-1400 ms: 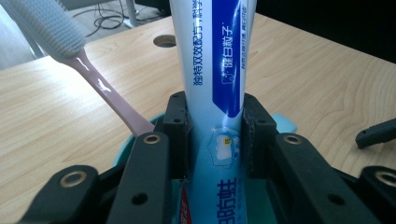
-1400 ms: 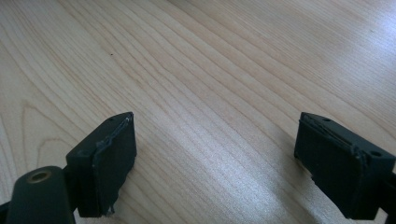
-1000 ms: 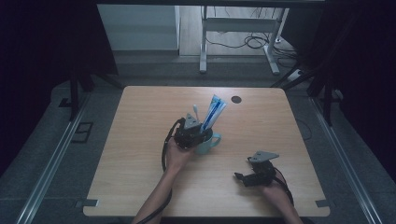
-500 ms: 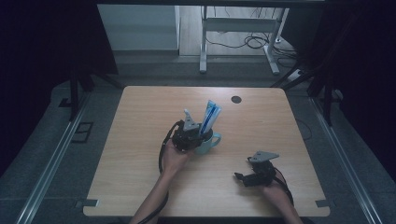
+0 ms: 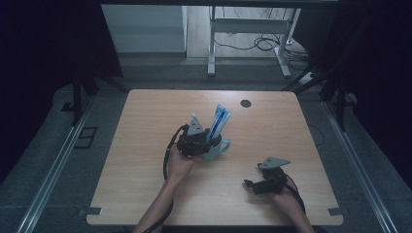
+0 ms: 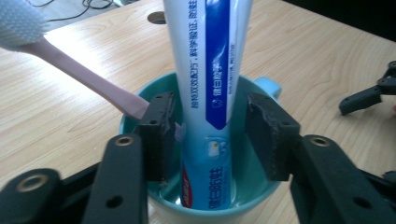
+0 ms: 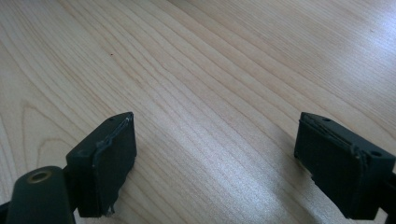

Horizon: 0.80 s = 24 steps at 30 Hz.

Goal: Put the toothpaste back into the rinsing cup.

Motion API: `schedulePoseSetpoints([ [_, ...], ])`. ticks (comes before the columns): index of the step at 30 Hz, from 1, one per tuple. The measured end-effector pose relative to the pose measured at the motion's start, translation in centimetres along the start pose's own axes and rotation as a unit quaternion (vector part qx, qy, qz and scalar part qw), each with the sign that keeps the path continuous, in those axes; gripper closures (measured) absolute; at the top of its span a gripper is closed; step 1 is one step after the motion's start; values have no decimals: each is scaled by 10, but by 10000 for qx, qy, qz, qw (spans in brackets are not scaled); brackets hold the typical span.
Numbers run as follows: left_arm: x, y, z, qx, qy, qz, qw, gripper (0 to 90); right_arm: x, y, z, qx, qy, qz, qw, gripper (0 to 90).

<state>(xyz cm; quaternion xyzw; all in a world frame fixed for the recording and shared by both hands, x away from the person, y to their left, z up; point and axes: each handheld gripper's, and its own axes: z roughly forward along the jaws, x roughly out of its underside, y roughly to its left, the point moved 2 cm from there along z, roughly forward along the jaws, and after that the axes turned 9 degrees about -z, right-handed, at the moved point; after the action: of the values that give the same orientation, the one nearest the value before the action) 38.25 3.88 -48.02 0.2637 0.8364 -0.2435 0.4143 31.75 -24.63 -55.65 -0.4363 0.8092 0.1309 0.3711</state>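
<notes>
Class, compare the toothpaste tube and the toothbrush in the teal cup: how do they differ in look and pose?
The toothpaste tube is wide, flat and blue-and-white with print; the toothbrush is a thin pink stick with a pale bristled head. The tube stands almost upright between the open left tongs, whose jaws have just been opening; the toothbrush leans well to one side, outside them. Both rest in the teal cup.

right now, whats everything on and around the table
teal ceramic mug: 1, teal, middle of the table
blue and white toothpaste tube: 1, standing in the mug, between the left jaws
pink-handled toothbrush: 1, leaning in the mug
light wooden table: 1, dark round hole near the far edge
white metal frame: 1, floor beyond the table
left gripper: 1, black, jaws just opening, gaps either side of the tube
right gripper: 1, black, open over bare wood
</notes>
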Motion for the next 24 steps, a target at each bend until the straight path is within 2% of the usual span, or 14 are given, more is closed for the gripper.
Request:
schedulePoseSetpoints([
  [5,0,-3,-3,19,18,86,10000,428,0,0,0,0,0,-4,10000,129],
  [8,-1,-3,-6,127,20,17,9999,380,0,0,0,1,0,-2,10000,129],
  [13,-3,-6,-10,148,36,39,9999,268,0,0,0,0,0,-4,10000,129],
  [16,-2,-9,-13,109,-3,122,9999,210,0,0,0,0,0,-3,10000,129],
  [24,0,-17,-24,230,-159,83,9996,171,0,0,0,-2,6,-8,10000,129],
])
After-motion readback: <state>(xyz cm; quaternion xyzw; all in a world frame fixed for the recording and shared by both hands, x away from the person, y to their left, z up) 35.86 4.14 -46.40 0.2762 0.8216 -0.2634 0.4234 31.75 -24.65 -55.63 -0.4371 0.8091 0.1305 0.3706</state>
